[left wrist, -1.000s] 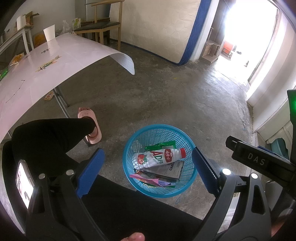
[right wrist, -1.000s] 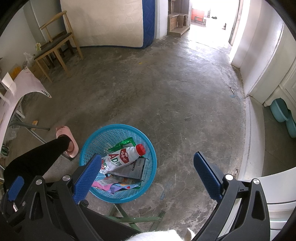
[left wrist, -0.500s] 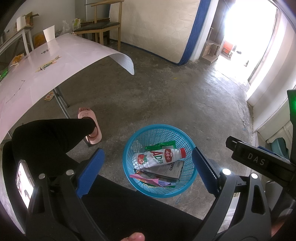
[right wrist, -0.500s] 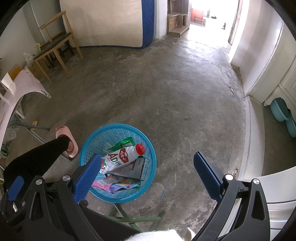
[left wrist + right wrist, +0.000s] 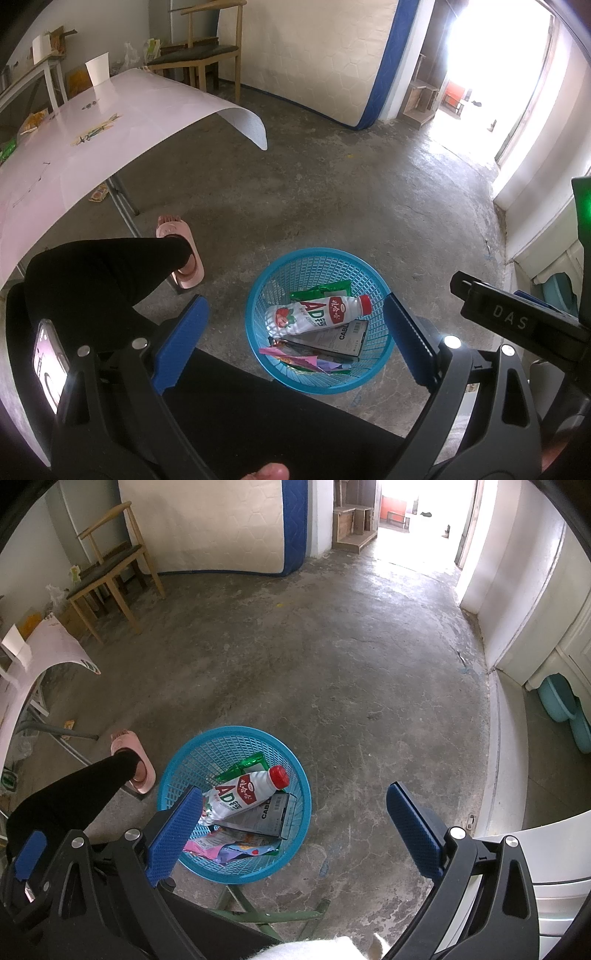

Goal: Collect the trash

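Left tool (image 5: 293,330): released, jaws spread wide and empty, held above the basket at lower centre of the frame.
Right tool (image 5: 293,821): also released and empty; its left pad overlaps the basket's near rim in the picture.
Basket (image 5: 258,295): blue mesh, on the concrete floor, well apart from the counter.
Trash: a white bottle (image 5: 314,314) with a red cap lies tilted on a dark box and coloured wrappers, all inside the basket.
Step in hand: judging by the full basket and empty tools, fetching the next scrap; swing towards the counter with jaws spread, and clear the person's leg.
Left view only: the pale counter (image 5: 122,122) at upper left, with small scraps and a paper cup (image 5: 99,74) on it.
Right view only: blue tubs (image 5: 557,698) at right edge, green frame under the basket.
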Demonstrator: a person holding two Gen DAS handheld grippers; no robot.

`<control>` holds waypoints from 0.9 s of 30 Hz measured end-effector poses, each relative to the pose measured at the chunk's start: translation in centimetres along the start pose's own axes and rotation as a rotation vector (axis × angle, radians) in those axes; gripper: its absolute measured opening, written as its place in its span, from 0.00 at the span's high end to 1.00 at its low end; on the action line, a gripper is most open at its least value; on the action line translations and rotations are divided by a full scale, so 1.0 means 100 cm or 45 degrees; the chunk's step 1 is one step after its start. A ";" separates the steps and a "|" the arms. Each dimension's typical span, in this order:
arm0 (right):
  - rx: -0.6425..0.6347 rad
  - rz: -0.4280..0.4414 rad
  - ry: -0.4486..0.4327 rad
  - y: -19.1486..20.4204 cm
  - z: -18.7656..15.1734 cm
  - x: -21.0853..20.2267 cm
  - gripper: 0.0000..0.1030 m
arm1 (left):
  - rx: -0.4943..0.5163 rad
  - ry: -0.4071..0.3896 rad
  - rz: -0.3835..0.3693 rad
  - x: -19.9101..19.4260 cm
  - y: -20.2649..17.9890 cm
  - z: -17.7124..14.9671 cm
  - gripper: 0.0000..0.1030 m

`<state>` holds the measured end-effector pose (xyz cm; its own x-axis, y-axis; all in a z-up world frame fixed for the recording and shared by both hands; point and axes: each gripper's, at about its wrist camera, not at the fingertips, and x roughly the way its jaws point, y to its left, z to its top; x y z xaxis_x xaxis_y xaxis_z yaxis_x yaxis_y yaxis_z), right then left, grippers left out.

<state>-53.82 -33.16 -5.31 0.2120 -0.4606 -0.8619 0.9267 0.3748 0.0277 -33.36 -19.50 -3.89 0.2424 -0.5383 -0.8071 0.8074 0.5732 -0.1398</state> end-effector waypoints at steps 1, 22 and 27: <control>0.000 0.000 0.000 0.001 -0.001 0.000 0.06 | -0.001 0.001 -0.001 0.000 0.001 0.000 0.11; 0.000 0.001 0.007 0.001 -0.001 0.001 0.06 | 0.000 -0.001 0.000 0.000 0.000 0.000 0.11; 0.000 -0.001 0.011 0.004 -0.005 0.003 0.06 | -0.002 0.001 -0.003 0.000 0.001 0.000 0.11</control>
<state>-53.56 -32.72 -5.81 0.2089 -0.4537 -0.8663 0.9269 0.3743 0.0274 -33.31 -19.47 -3.94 0.2399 -0.5389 -0.8075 0.8070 0.5730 -0.1426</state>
